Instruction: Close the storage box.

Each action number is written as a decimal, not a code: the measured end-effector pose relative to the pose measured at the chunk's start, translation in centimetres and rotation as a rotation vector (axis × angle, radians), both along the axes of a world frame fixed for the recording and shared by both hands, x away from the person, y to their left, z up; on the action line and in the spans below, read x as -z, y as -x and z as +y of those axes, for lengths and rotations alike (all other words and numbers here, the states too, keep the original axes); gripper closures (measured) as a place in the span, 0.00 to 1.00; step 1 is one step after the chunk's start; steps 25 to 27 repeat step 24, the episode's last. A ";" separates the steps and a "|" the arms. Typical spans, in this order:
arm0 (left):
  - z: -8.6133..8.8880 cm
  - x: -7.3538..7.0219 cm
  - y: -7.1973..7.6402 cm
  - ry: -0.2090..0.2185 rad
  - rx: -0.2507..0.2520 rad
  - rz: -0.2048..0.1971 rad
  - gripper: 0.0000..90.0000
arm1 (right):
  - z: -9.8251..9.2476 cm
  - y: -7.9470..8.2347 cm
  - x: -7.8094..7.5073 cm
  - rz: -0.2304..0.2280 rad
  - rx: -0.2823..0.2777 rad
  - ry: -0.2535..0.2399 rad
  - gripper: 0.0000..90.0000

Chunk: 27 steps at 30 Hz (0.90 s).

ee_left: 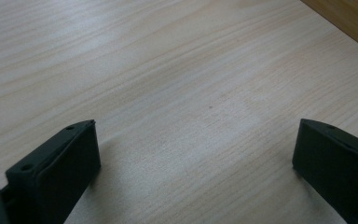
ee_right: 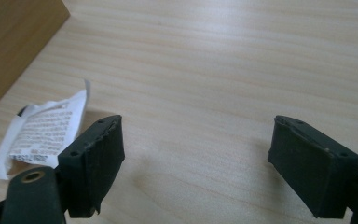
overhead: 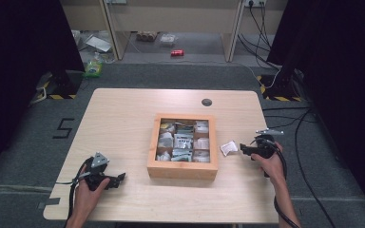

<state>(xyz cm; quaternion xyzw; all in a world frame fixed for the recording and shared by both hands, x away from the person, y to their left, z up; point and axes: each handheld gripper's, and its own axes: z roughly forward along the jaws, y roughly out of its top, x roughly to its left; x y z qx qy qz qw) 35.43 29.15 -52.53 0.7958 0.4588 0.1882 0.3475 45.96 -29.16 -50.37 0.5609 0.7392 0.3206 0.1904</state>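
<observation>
Right gripper (ee_right: 196,163): jaws spread wide, empty, low over the bare worktop (ee_right: 242,56). White printed packet (ee_right: 42,133) lies flat just outside its left jaw, partly hidden behind it, near the wooden box (overhead: 182,168). Left gripper (ee_left: 196,158): jaws wide, empty, on the box's far side, well apart from the packet.
</observation>
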 end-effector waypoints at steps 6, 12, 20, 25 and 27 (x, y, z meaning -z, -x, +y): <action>0.0 0.0 0.0 0.000 0.000 0.000 0.00 | 0.3 0.1 0.8 -0.037 -0.044 0.071 0.15; 0.0 0.0 0.0 0.000 0.000 -0.001 0.00 | 0.2 0.1 1.0 -0.059 -0.044 0.062 0.13; 0.0 0.0 0.0 -0.001 0.000 -0.001 0.00 | 0.2 0.1 1.0 -0.058 -0.042 0.062 0.13; 0.0 0.0 0.0 -0.001 0.000 -0.001 0.00 | 0.2 0.1 1.0 -0.058 -0.042 0.062 0.13; 0.0 0.0 0.0 -0.001 0.000 -0.001 0.00 | 0.2 0.1 1.0 -0.058 -0.042 0.062 0.13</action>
